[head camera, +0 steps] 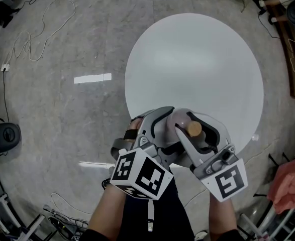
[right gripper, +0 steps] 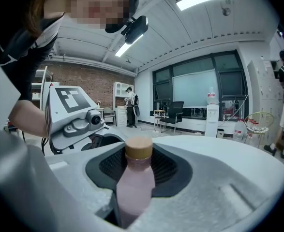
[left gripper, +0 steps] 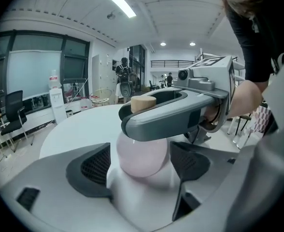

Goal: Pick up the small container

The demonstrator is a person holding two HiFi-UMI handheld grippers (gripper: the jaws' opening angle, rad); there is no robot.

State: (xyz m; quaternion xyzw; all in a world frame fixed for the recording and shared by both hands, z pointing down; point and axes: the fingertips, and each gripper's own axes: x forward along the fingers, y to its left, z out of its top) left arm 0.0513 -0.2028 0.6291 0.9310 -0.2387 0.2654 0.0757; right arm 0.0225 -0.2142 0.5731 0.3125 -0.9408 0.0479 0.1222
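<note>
Right gripper view: the right gripper (right gripper: 138, 170) has its two dark pads closed on the neck of the bottle (right gripper: 133, 187), a small pink one with a tan cap (right gripper: 139, 149) that stands just above the jaws. Beside it on the left sits the left gripper (right gripper: 100, 141), its marker cube facing this way. The left gripper view shows that gripper's jaws spread wide, with the bottle's round body between them. The left pad stands clear of it, the right pad is just beside it, and whether that one touches cannot be told. The right gripper's jaw crosses over the body, and the cap shows above it. In the head view both grippers meet over the near edge of the round white table (head camera: 197, 59), the bottle upright between them. Whether its base rests on the tabletop cannot be made out. Past the table lies a grey floor (head camera: 62, 114) with thin cables (head camera: 34, 44) trailing across it, and a red cloth (head camera: 290, 182) lies at the right. Far off, the gripper views show office chairs (right gripper: 173, 112), a water dispenser (right gripper: 211, 112) by large windows, and a person (left gripper: 124, 79) standing at the back of the room.
</note>
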